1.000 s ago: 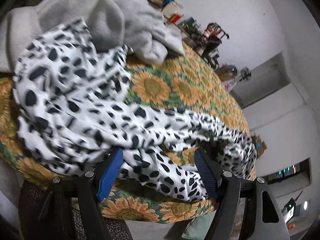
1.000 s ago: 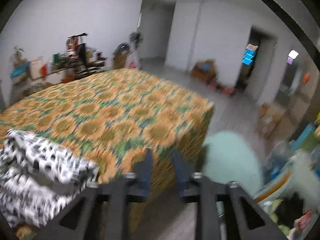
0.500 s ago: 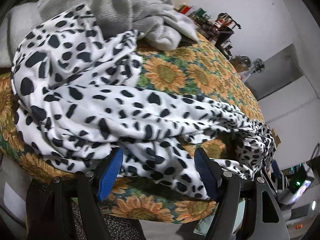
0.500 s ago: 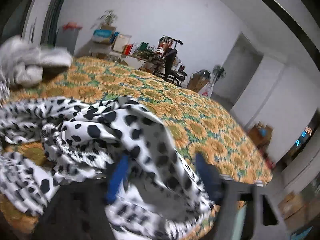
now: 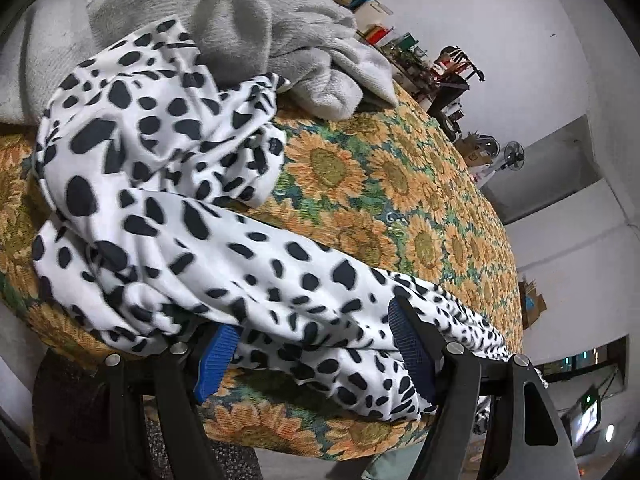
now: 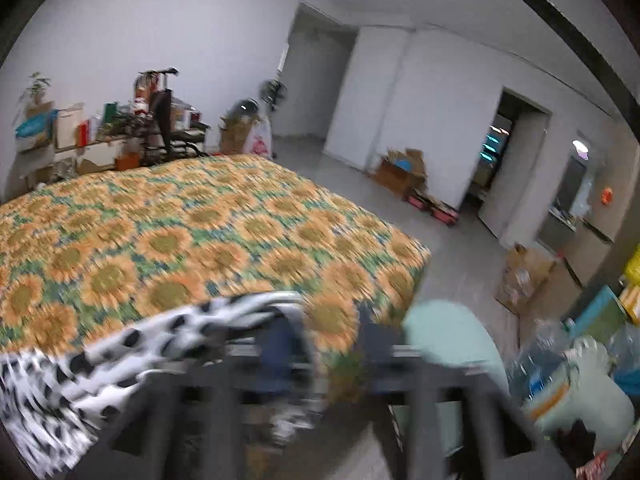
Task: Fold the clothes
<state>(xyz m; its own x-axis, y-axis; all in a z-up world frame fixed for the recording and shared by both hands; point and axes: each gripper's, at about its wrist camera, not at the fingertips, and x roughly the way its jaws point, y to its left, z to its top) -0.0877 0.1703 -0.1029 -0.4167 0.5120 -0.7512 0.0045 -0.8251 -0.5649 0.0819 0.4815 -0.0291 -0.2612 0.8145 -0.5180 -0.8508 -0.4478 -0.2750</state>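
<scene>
**Ana:** While the spotted garment [image 5: 192, 216] sprawls in a rumpled heap along the near edge of the sunflower bed [image 5: 400, 184], the left tongs [image 5: 316, 352] stand wide apart with a long band of that cloth running crosswise between the blue pads. They straddle it, no pinch that I can see.

**Ben:** And the long axis?

**Ana:** It runs along the bed's near edge, from the bunched mass at the grey sweater [image 5: 248, 20] end down toward the far corner of the bed. The left tongs sit about midway along that band, right at the bed's edge.

**Ben:** Over on the other side, the right tongs [image 6: 324, 348] are at the tail end of the same garment [image 6: 120, 360], close to the bed's corner. That view is smeared; cloth seems draped over one finger, yet whether the jaws have closed on it I cannot tell.

**Ana:** So both tongs are at the cloth, left on the middle, right on the end.

**Ben:** Nothing folded flat here; it lies crumpled. Beyond the bed's corner, boxes [image 6: 400, 168] stand on the floor, contents too blurred to name.
</scene>
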